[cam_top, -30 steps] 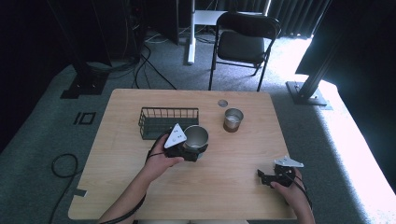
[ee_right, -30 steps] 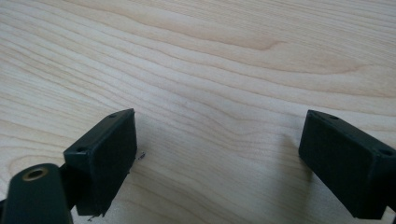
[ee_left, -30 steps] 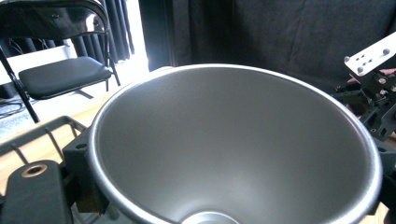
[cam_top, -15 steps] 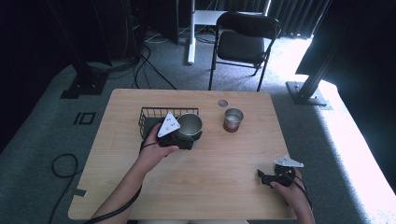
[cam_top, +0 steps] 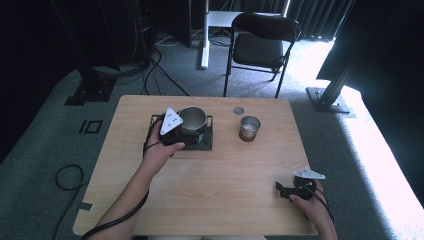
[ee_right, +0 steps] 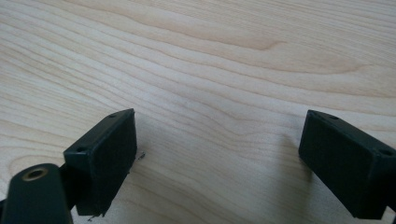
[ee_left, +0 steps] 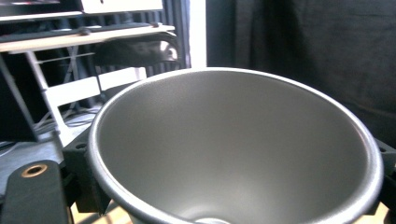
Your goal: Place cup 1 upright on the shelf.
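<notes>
You are holding metal bowl (cam_top: 192, 119) in left tongs (cam_top: 186, 131), clamped on its sides, over wire basket (cam_top: 206, 142) at desk (cam_top: 225, 185) rear. Carry looking nearly done; lowering and release remaining. Right tongs (cam_top: 281, 189) resting wide, gripping nothing, near front edge.

I see strong daylight coming from the right of the table (cam_top: 240, 195), and the floor there is washed out to white, while the room to the left of the table and behind it stays very dark. The tabletop itself is evenly lit, with soft shadows. In the left gripper view the metal cup (ee_left: 233, 149) is a little blurred and has a soft sheen. In the right gripper view the wood grain is sharp and the near jaws look soft.
</notes>
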Motion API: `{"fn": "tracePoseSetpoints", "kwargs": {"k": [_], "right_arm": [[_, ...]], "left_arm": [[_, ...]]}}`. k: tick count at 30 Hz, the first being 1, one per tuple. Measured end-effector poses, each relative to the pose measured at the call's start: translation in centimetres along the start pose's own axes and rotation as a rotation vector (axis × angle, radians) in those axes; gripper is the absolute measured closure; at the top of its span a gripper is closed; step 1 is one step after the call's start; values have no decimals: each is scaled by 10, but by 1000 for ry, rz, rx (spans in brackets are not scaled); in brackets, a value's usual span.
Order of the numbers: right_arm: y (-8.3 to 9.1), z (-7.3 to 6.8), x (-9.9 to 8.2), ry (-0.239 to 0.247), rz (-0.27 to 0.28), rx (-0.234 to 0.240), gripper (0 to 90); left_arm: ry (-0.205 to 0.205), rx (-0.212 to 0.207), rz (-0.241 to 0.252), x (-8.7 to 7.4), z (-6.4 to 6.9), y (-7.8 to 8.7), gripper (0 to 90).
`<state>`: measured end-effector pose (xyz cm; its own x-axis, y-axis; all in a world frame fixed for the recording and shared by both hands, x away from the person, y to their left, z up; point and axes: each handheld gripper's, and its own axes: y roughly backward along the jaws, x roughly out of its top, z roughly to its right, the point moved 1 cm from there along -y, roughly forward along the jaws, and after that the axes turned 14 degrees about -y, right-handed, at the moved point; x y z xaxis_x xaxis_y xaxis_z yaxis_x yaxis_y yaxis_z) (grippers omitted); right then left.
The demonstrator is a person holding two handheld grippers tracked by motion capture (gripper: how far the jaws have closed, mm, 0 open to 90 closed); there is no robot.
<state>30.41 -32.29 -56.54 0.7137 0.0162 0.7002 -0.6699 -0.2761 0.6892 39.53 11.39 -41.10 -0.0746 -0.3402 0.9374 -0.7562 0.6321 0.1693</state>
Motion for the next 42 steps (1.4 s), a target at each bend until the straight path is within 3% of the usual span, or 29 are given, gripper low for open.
{"fn": "tracePoseSetpoints", "kwargs": {"k": [9,11,17,24,29,33,36,42], "right_arm": [[0,0,0,0,0,0,110],[0,0,0,0,0,0,110],[0,0,0,0,0,0,110],[0,0,0,0,0,0,110],[0,0,0,0,0,0,110],[0,0,0,0,0,0,110],[0,0,0,0,0,0,110],[0,0,0,0,0,0,110]], "left_arm": [[56,106,-12,-2,-20,0,131],[38,127,-28,-3,-24,0,131],[53,196,-57,-10,-34,0,131],[108,286,-55,-21,-50,-3,131],[133,348,-105,-34,-57,-6,131],[171,399,-116,-44,-61,-7,131],[195,430,-133,-51,-64,-8,131],[207,447,-149,-63,-68,-10,131]]}}
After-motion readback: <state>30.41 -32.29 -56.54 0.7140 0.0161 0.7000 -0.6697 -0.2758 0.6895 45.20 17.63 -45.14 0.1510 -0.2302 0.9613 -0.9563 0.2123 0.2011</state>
